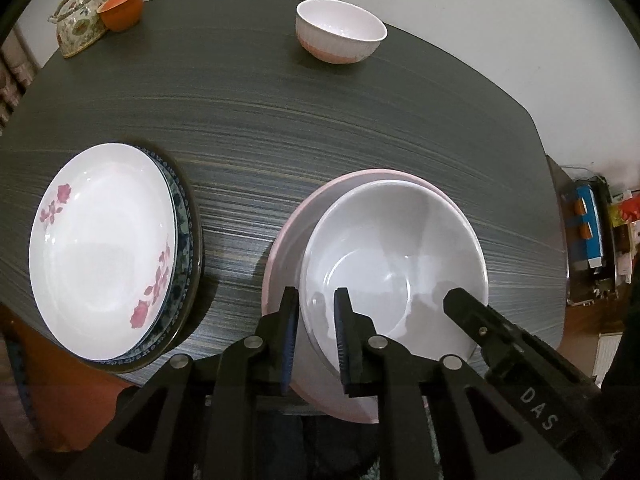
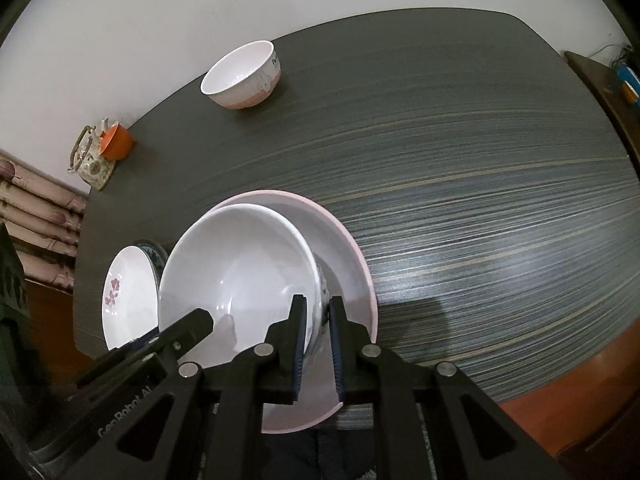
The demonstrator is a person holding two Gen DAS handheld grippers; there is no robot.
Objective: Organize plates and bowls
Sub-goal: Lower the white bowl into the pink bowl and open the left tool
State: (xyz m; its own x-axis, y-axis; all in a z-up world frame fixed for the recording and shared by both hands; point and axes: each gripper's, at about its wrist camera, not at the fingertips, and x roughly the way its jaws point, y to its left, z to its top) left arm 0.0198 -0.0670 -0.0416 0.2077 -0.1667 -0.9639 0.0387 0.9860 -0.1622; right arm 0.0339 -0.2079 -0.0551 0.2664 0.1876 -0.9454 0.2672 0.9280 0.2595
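Observation:
A large white bowl [image 1: 396, 256] sits inside a wider pink-rimmed bowl [image 1: 280, 240] at the table's near edge. My left gripper [image 1: 316, 304] is shut on the white bowl's near-left rim, one finger outside and one inside. My right gripper [image 2: 318, 312] is shut on the same white bowl's [image 2: 240, 272] right rim, above the pink-rimmed bowl [image 2: 352, 252]. A small white and pink bowl [image 1: 340, 30] stands alone at the far side, also in the right wrist view [image 2: 242, 76]. A white floral plate [image 1: 104, 248] lies on a blue-patterned plate [image 1: 184, 216] at the left.
A floral teapot [image 1: 78, 20] and an orange cup [image 1: 122, 8] stand at the far left corner of the dark striped table [image 1: 320, 128]. A cluttered side shelf [image 1: 592, 236] stands past the table's right edge. A white wall lies behind.

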